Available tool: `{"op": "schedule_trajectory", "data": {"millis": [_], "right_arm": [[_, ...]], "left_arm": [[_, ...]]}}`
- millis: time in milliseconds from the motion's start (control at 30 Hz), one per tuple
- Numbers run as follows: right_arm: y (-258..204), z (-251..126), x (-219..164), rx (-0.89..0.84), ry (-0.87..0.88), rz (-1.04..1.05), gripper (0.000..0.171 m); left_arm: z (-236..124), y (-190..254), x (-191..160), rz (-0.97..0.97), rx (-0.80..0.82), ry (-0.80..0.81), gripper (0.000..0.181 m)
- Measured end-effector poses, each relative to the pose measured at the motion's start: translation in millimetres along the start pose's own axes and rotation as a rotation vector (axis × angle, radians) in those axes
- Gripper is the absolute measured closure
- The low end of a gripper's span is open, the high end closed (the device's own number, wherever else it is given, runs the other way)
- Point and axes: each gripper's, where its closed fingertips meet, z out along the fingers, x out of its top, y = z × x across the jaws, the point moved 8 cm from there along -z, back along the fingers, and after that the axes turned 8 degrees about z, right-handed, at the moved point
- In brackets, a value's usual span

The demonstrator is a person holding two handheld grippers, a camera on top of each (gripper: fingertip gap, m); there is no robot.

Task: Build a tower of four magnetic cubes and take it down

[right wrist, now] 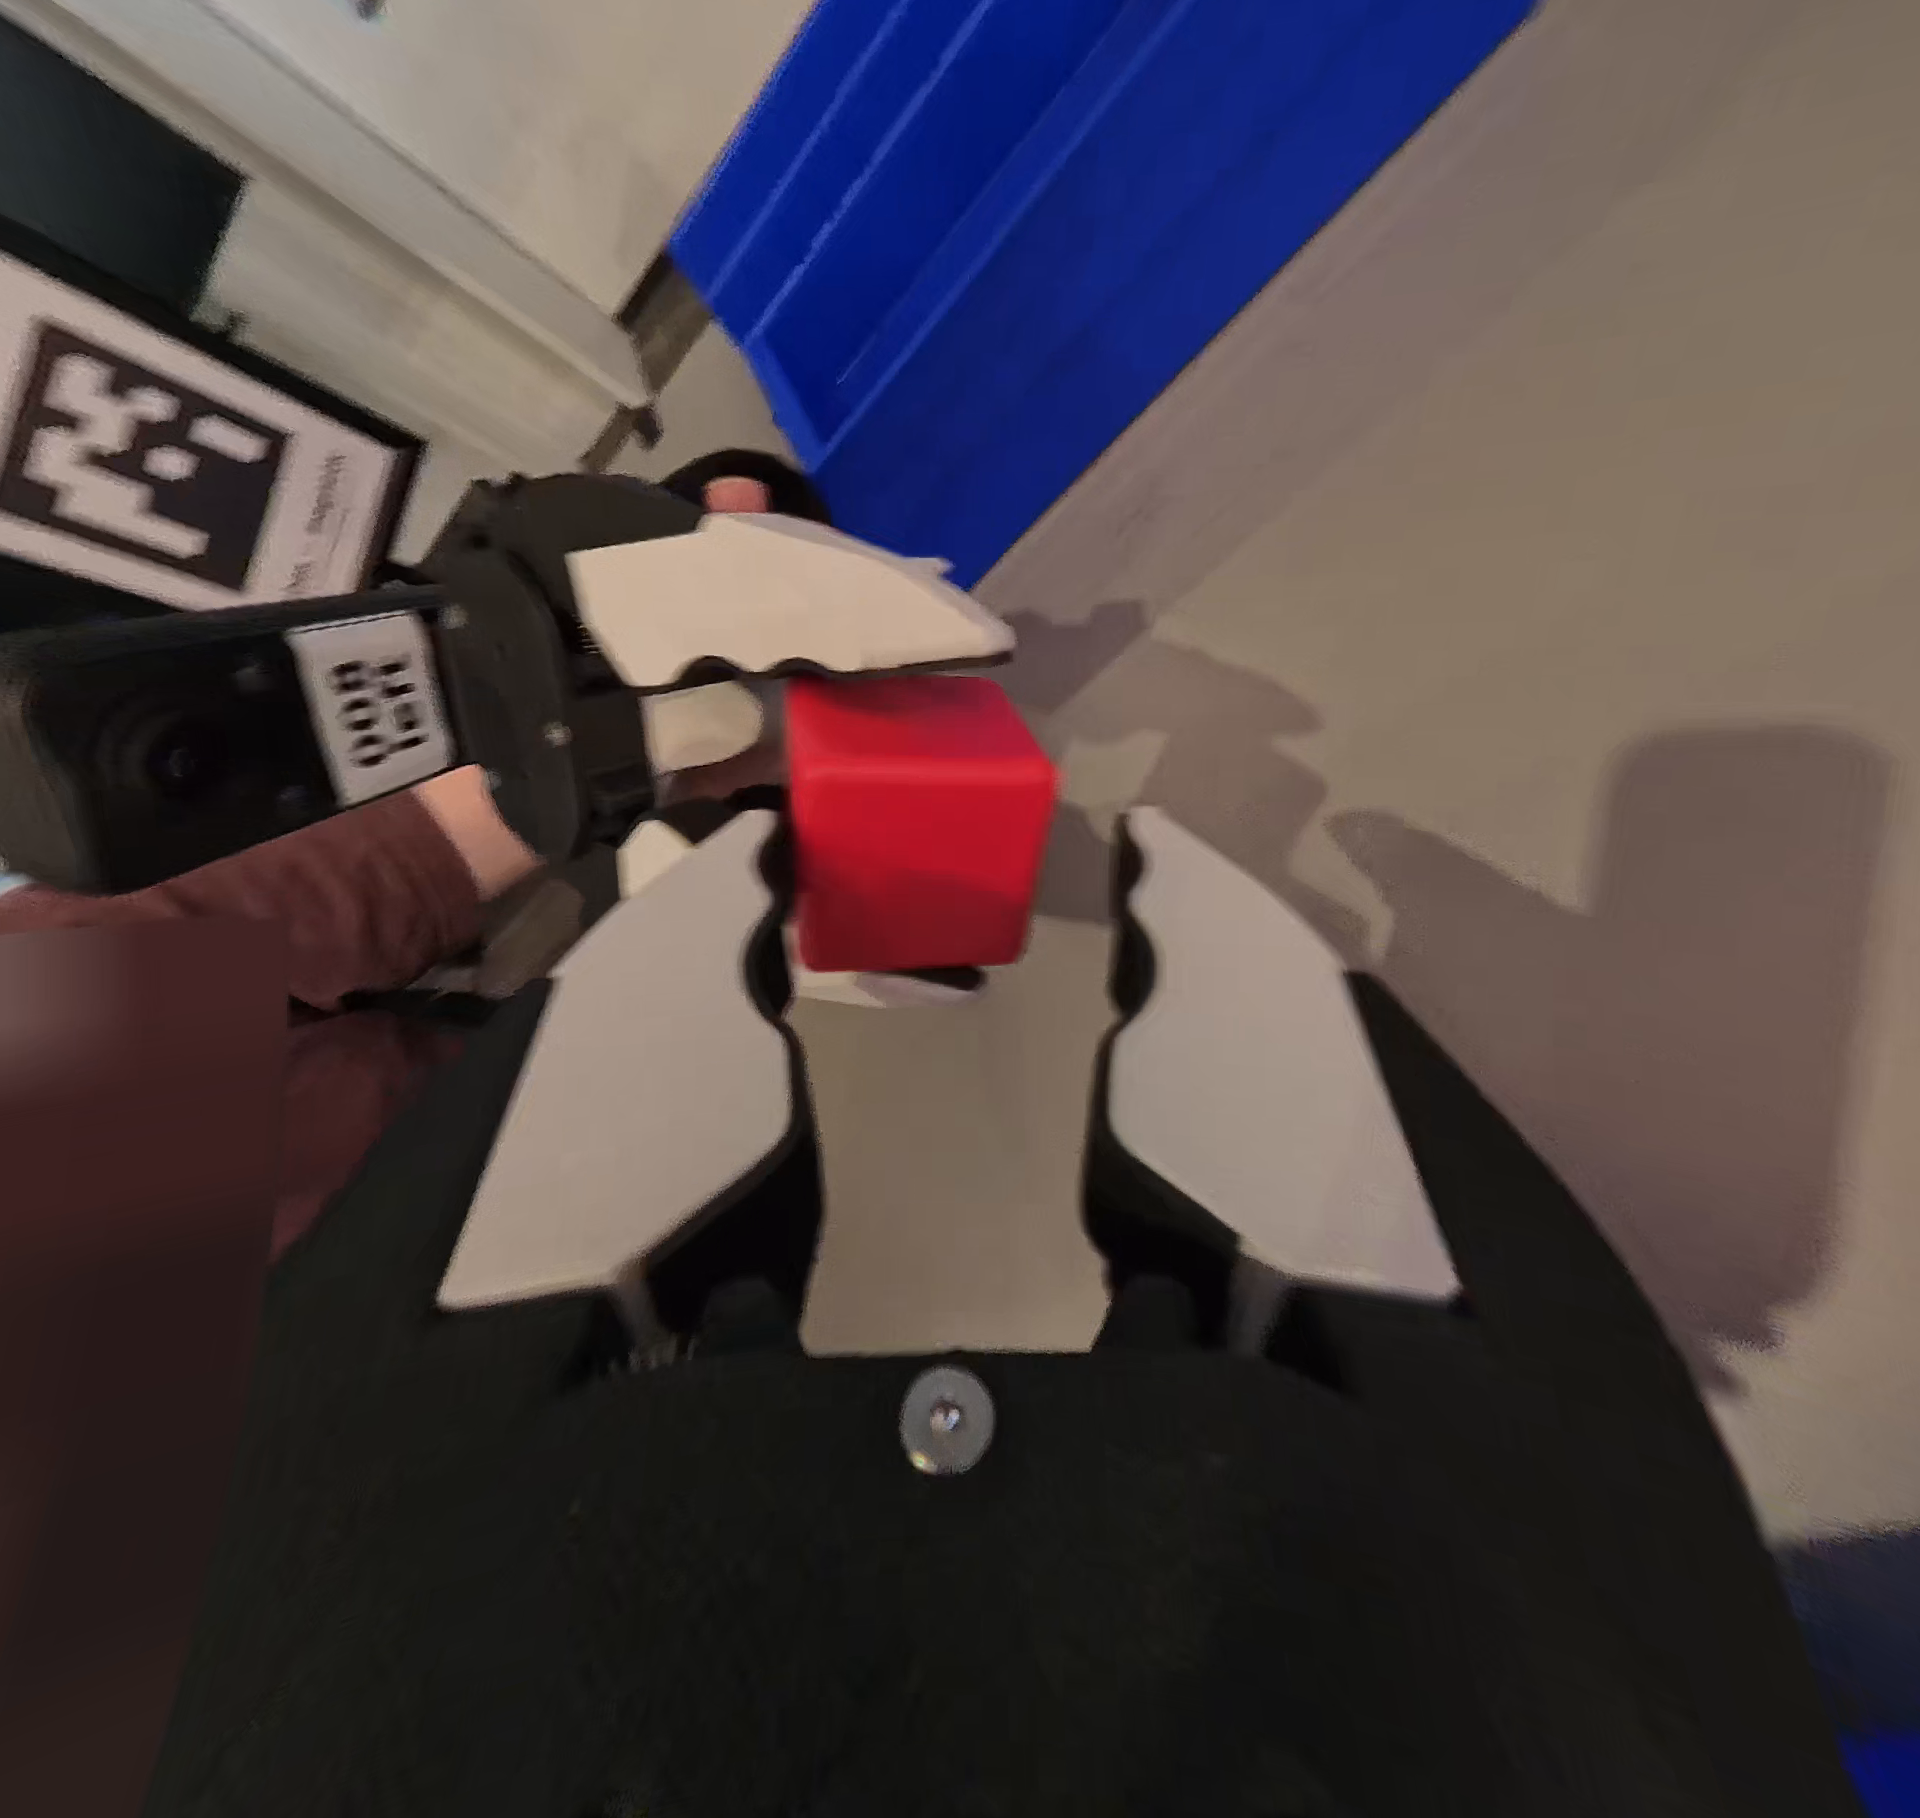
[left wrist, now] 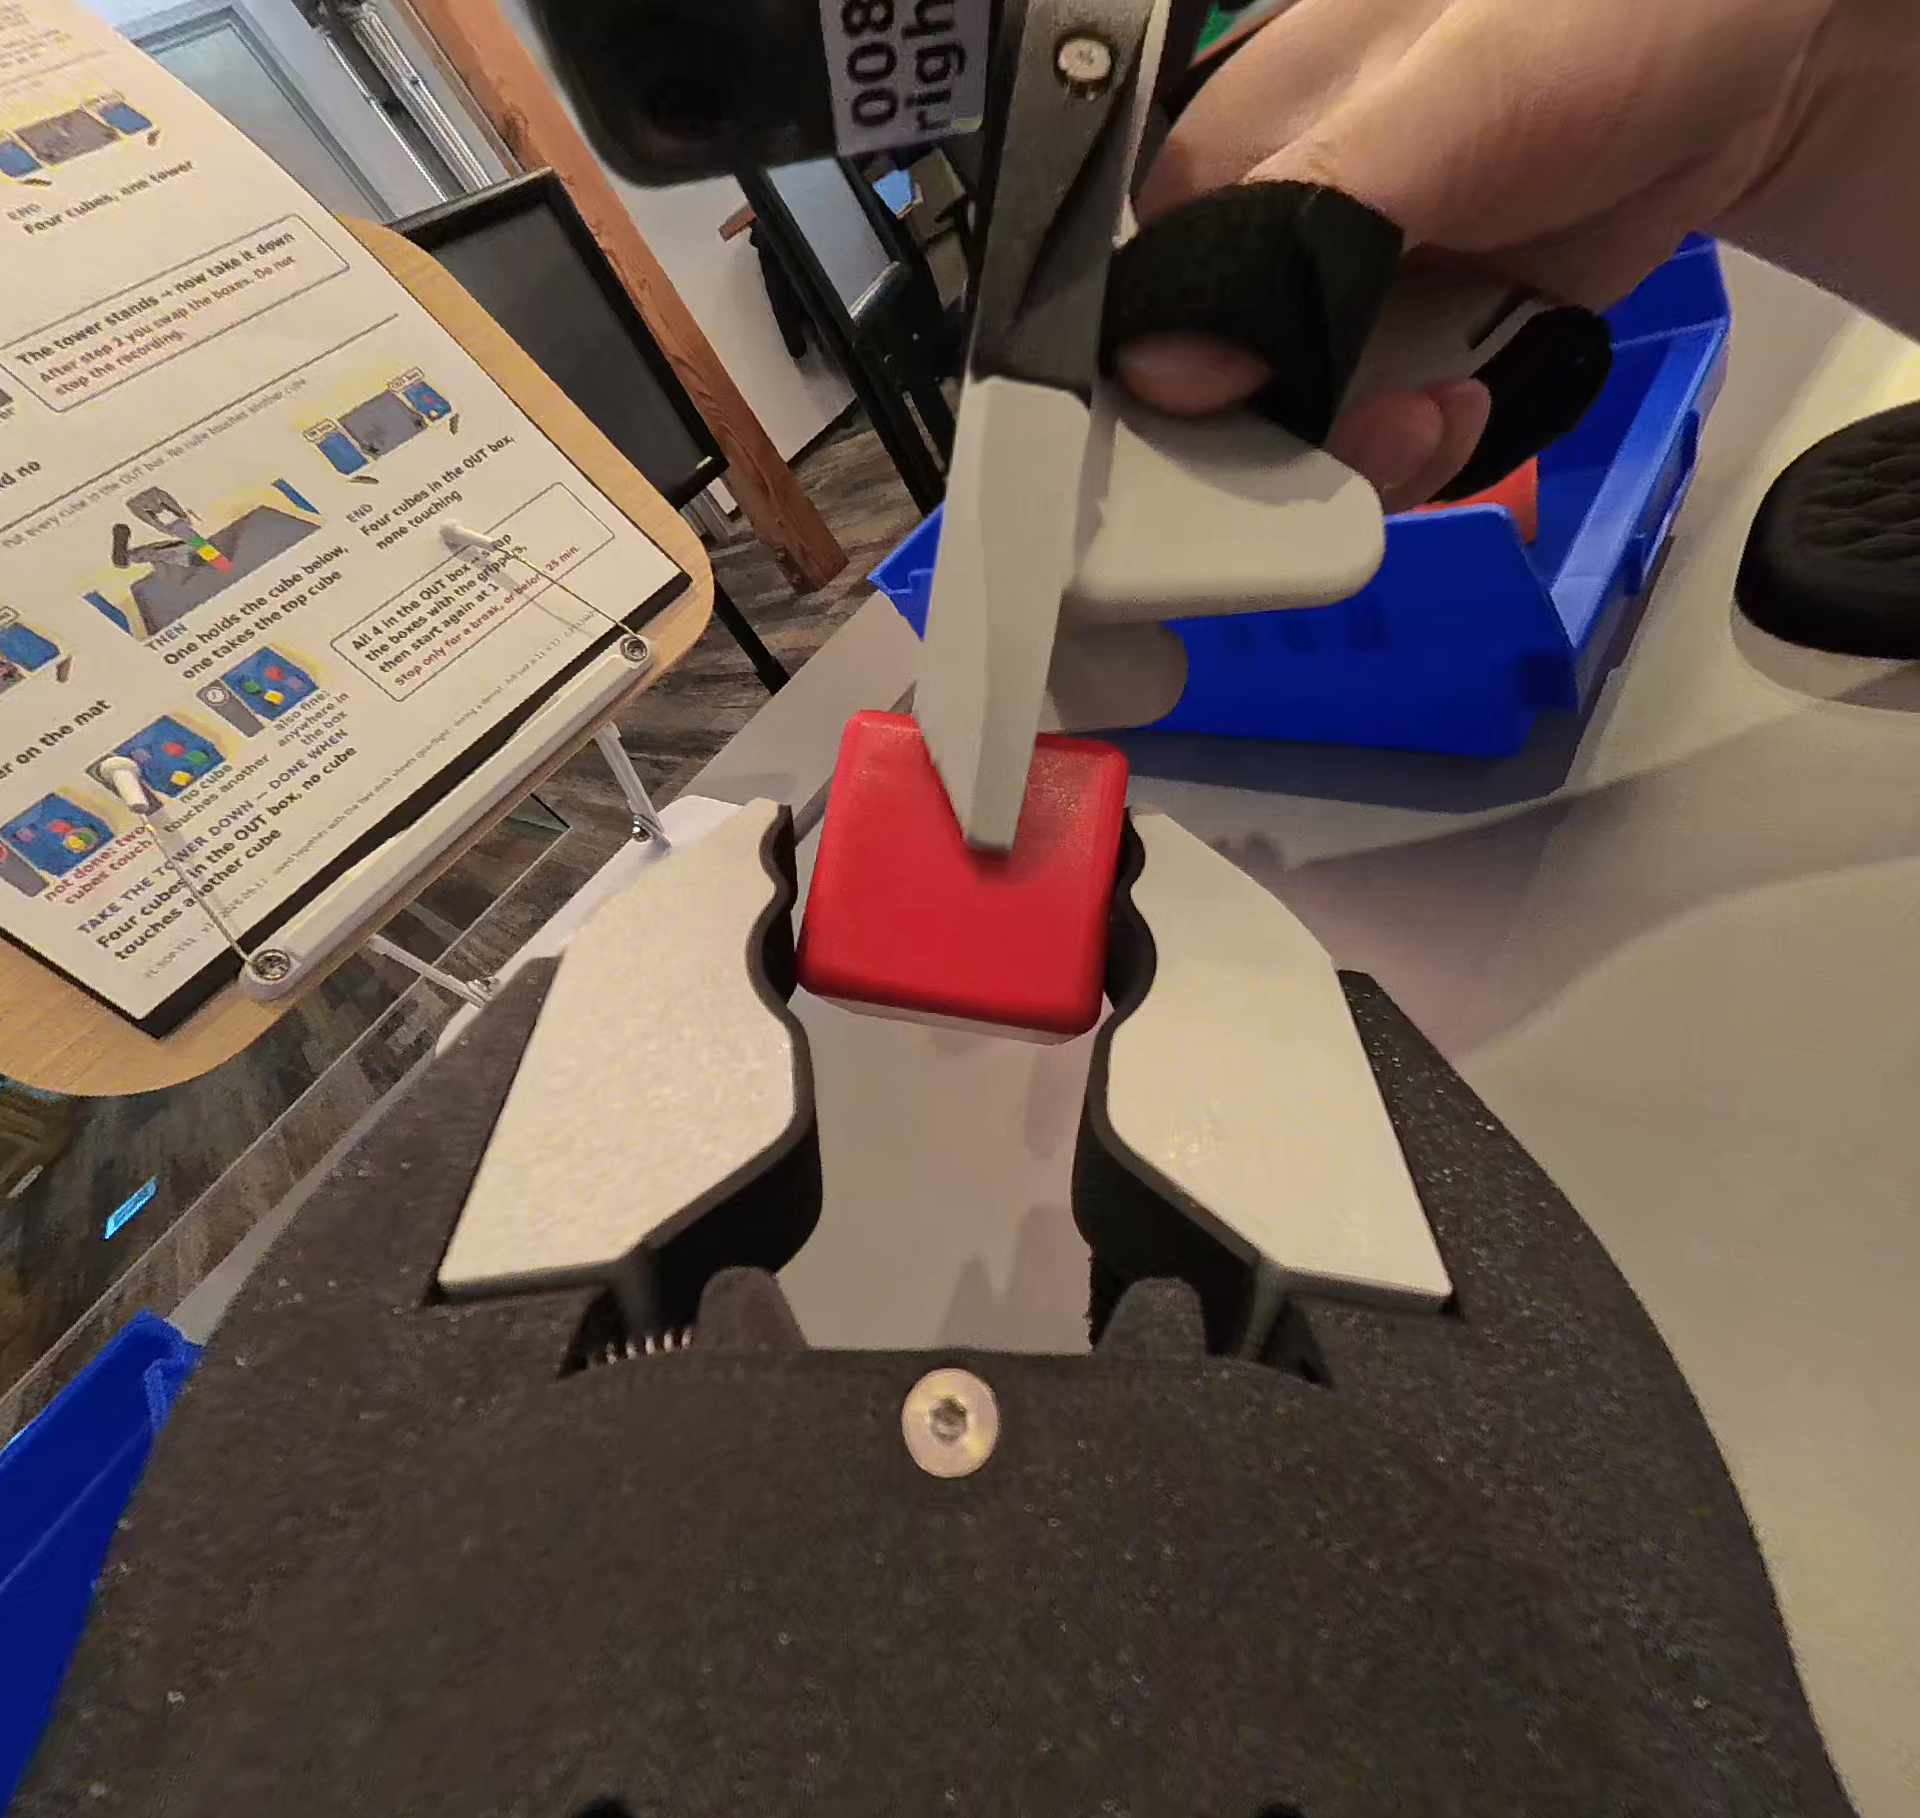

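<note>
A red cube sits between the fingers of my left gripper, which is shut on its two sides and holds it above the grey table. My right gripper is open around the same red cube; its left finger is at the cube's edge and a gap shows on the right. In the left wrist view one right-gripper finger reaches down over the cube's top. In the right wrist view the left gripper comes in from the left, clamping the cube.
A blue bin stands behind the cube at the right, with something red inside. It also shows in the right wrist view. Another blue bin is at lower left. An instruction sheet on a wooden stand stands left. The grippers are tip to tip, or close to it.
</note>
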Motion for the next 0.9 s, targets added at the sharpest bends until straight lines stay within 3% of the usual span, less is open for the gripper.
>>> {"op": "schedule_trajectory", "data": {"millis": [33,233,367,500,600,700,800,900], "right_arm": [[-1.5,1.8,-0.1,0.035,-0.012,0.003,0.122],[0.5,-5.3,2.4,0.039,-0.018,-0.023,0.124],[-6.6,-61.8,5.4,-0.020,0.069,-0.101,0.124],[6.7,-158.1,-11.4,-0.394,0.199,-0.243,0.124],[52.9,-200.0,-42.4,-0.672,0.070,-0.149,0.124],[92.9,-178.1,-74.1,-0.557,-0.235,-0.300,0.124],[115.3,-145.0,-78.8,-0.444,-0.370,-0.343,0.124],[124.8,-119.0,-86.5,-0.450,-0.529,-0.414,0.124]], "left_arm": [[0.4,0.7,-1.0,0.005,-0.004,-0.011,0.124],[1.7,5.9,-3.6,0.008,-0.009,-0.002,0.122],[-0.7,4.2,-3.1,-0.058,-0.030,-0.004,0.113],[0.0,0.5,-14.0,-0.172,-0.099,-0.040,0.118],[4.2,-1.7,-23.5,-0.228,-0.128,-0.062,0.121],[8.4,-0.8,-28.6,-0.245,-0.152,-0.090,0.121],[9.2,1.9,-30.2,-0.237,-0.160,-0.101,0.122],[8.6,5.2,-30.4,-0.215,-0.177,-0.109,0.126]]}}
